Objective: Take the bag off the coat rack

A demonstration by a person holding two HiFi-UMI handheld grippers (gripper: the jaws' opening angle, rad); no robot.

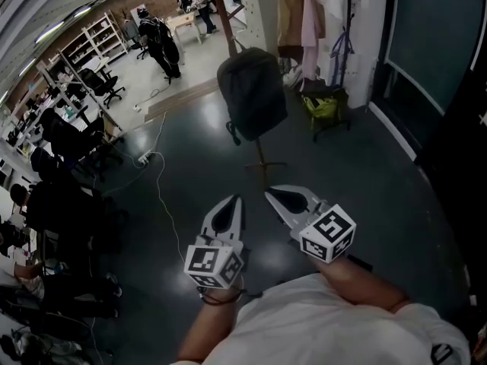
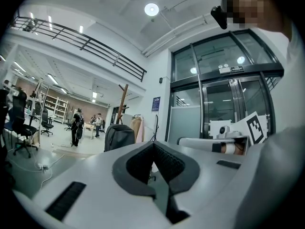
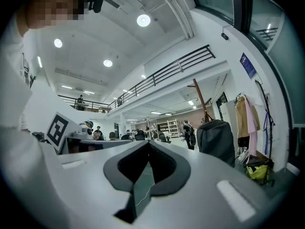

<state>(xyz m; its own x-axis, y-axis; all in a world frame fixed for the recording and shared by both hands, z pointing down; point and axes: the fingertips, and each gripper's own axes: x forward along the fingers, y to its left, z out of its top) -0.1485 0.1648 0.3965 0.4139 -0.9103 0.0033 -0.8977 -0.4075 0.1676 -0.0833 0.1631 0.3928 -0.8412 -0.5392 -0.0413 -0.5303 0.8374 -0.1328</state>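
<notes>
A dark grey backpack (image 1: pixel 253 93) hangs on a wooden coat rack (image 1: pixel 227 6) whose feet (image 1: pixel 263 164) stand on the dark floor ahead of me. Both grippers are held low, well short of it. My left gripper (image 1: pixel 237 198) and right gripper (image 1: pixel 268 193) point towards the bag, each shut with nothing between the fingers. The left gripper view has the backpack (image 2: pixel 119 136) left of the shut tips (image 2: pixel 153 145), under the rack's pole (image 2: pixel 123 99). From the right gripper view the backpack (image 3: pixel 217 140) is to the right of the tips (image 3: pixel 148 143).
A second rack with coats (image 1: pixel 300 14) stands by the wall, a yellow-green bag (image 1: pixel 322 106) beneath it. A white cable (image 1: pixel 161 181) runs over the floor at left. Office chairs (image 1: pixel 106 86) and people (image 1: pixel 163 40) are far left. Glass doors (image 1: pixel 434 44) line the right.
</notes>
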